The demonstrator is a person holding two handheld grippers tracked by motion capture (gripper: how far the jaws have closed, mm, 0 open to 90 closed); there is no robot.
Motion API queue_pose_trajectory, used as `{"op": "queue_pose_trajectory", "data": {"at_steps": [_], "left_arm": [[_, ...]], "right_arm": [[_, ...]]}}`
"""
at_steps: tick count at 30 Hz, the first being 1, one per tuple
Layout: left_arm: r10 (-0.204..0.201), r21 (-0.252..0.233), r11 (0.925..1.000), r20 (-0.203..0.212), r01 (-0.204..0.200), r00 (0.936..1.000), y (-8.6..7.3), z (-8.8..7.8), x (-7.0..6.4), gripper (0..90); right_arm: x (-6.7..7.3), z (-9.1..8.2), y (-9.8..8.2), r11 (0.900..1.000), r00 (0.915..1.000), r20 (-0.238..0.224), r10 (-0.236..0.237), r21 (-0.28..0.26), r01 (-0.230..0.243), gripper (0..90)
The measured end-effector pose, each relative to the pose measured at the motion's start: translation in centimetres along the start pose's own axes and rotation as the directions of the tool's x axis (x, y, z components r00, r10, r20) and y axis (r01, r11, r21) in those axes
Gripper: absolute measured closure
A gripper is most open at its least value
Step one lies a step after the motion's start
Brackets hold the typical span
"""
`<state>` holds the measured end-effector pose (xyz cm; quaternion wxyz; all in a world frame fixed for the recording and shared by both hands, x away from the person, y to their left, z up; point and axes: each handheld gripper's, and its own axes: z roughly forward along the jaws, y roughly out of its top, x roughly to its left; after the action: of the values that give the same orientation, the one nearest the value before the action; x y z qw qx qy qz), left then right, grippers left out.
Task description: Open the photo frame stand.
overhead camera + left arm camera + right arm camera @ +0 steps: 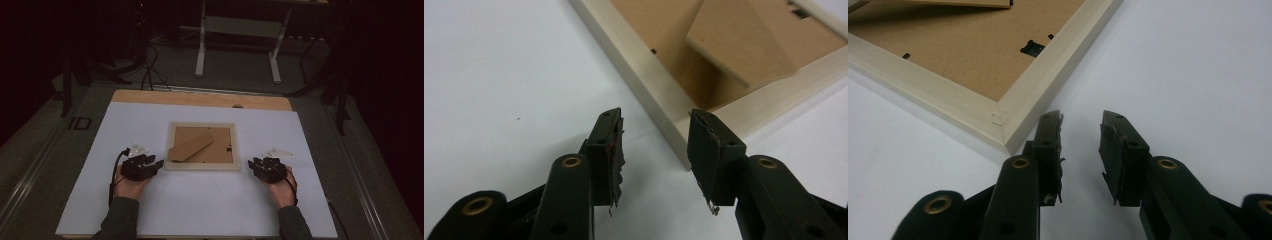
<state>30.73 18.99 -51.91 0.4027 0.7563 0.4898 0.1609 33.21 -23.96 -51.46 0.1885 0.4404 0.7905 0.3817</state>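
A pale wooden picture frame (202, 166) lies face down in the middle of a white sheet (200, 205). Its brown backing board (222, 145) faces up, with a cardboard stand flap (191, 146) lying slantwise across it. My left gripper (157, 164) sits at the frame's near left corner and is open. In the left gripper view that gripper (655, 120) has the corner of the frame (644, 75) between its jaws, and the pads do not press on it. My right gripper (251, 164) rests open by the near right corner. In the right gripper view the frame (1048, 70) lies just left of the right gripper (1081, 117), whose gap holds nothing.
The white sheet covers a wooden table whose bare edge (200, 98) shows at the far side. Beyond it, the white legs of another table (200, 55) stand on the dark floor, and cables (150, 70) trail at the far left. The person's hands and sleeves come in from the bottom.
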Motion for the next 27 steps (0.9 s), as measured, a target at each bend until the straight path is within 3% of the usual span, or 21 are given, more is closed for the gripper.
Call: {"op": "queue_pose_trajectory", "data": {"at_steps": [2,8,13,20,27], "left_arm": [[0.006,0.001,1.0000,-0.007,-0.006,1.0000,0.3,-0.3,0.0,54.5],[-0.027,-0.012,0.9996,-0.001,0.027,0.9996,1.1,-1.3,0.8,50.4],[-0.066,-0.051,0.9964,0.044,0.068,0.9968,2.1,-2.3,1.4,47.1],[-0.050,-0.057,0.9969,0.066,0.053,0.9966,3.1,-2.4,1.2,45.1],[-0.006,-0.039,0.9992,0.108,0.010,0.9941,4.3,-1.8,0.5,45.1]], "right_arm": [[0.0,0.0,0.0,1.000,1.0000,-0.005,0.001,-0.001,-0.001,68.4],[0.0,0.0,0.0,1.000,0.9999,-0.012,0.004,0.000,-0.004,67.0],[0.0,0.1,0.1,1.000,0.9998,-0.021,0.007,-0.001,-0.007,66.2],[0.1,0.1,0.1,1.000,0.9997,-0.025,0.006,0.000,-0.006,66.0],[-0.1,0.0,0.1,1.000,0.9995,-0.029,0.013,-0.003,-0.013,65.8]]}}
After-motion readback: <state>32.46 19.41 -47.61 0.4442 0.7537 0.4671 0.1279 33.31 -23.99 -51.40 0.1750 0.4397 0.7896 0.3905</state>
